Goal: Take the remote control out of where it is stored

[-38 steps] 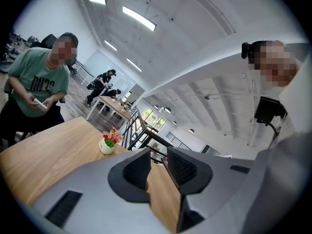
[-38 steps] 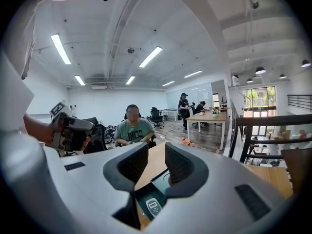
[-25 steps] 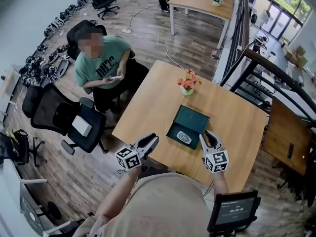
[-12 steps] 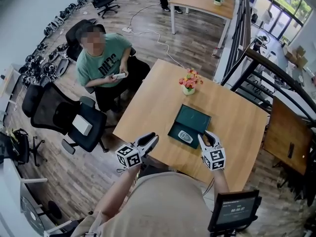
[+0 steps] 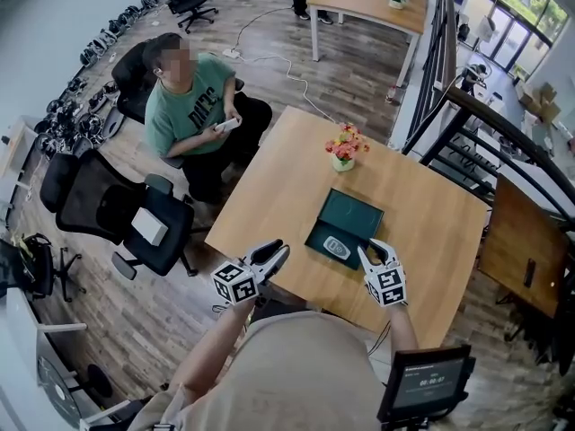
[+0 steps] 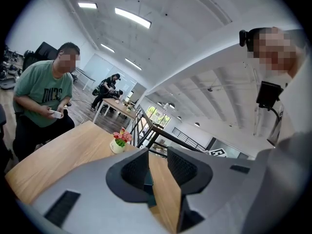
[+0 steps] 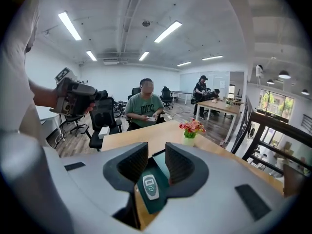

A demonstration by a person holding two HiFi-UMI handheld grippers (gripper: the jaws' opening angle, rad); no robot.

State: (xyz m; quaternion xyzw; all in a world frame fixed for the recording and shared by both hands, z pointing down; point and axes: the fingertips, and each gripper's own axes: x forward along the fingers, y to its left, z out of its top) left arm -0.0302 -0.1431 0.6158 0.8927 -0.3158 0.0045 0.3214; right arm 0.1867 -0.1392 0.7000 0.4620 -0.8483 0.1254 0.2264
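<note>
A dark green box (image 5: 353,215) lies open on the wooden table (image 5: 269,187), with a small white remote control (image 5: 336,248) resting in its near end. My right gripper (image 5: 367,253) hovers just right of the remote, jaws drawn together with nothing in them. In the right gripper view the remote (image 7: 150,186) and the box (image 7: 161,165) show below, through the narrow slot between the right gripper (image 7: 157,160) jaws. My left gripper (image 5: 280,253) hangs at the table's near edge, left of the box, shut and empty. In its own view the left gripper (image 6: 157,167) points across the tabletop.
A pot of flowers (image 5: 344,146) stands beyond the box. A person (image 5: 193,106) sits at the table's far left corner, with black office chairs (image 5: 135,223) nearby. A dark stair railing (image 5: 485,124) runs along the right. A small screen (image 5: 422,384) hangs near my right side.
My right gripper has shifted slightly left and forward, closer to the box's near right corner. The left gripper has barely moved. The seated person has turned and leaned away.
</note>
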